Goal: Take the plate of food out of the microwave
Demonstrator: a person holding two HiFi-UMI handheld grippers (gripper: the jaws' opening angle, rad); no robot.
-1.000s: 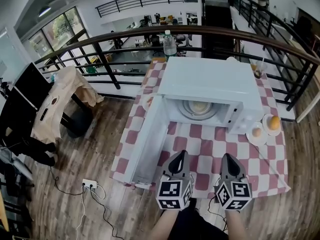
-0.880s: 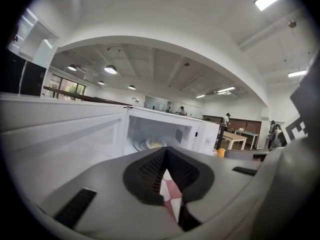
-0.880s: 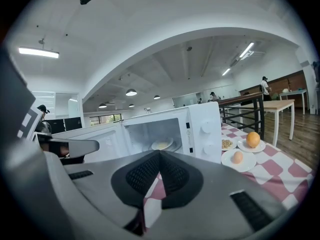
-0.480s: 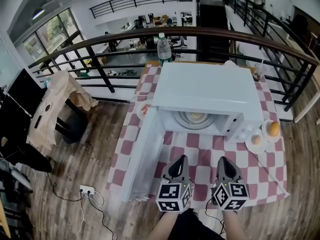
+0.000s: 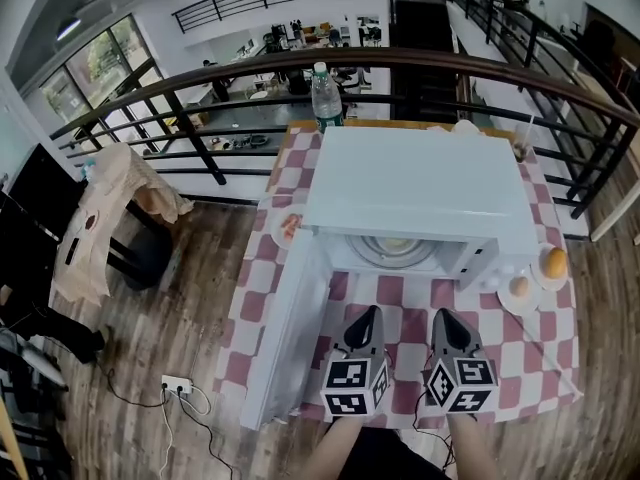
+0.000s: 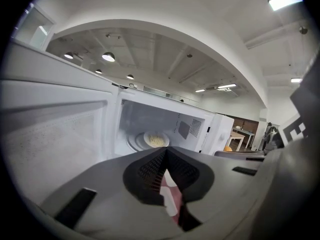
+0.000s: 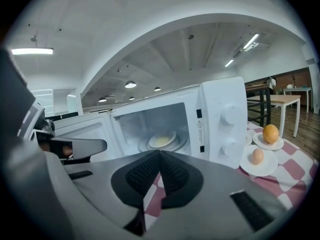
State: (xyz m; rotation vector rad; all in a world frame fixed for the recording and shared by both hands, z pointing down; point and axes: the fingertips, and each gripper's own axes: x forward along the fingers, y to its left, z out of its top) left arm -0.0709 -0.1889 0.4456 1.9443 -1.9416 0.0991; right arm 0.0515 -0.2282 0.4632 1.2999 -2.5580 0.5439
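I hold the left hand-held gripper (image 5: 368,314) and the right hand-held gripper (image 5: 443,316) side by side over the near edge of the table (image 5: 535,353), each clenched with jaws together on nothing, tips toward the microwave (image 5: 415,183). The plate (image 5: 397,247) of food sits inside the cavity; the door (image 5: 288,338) stands swung out to the left. An egg (image 5: 519,287) and an orange (image 5: 556,263) lie on saucers at the table's right edge, just beside the microwave.
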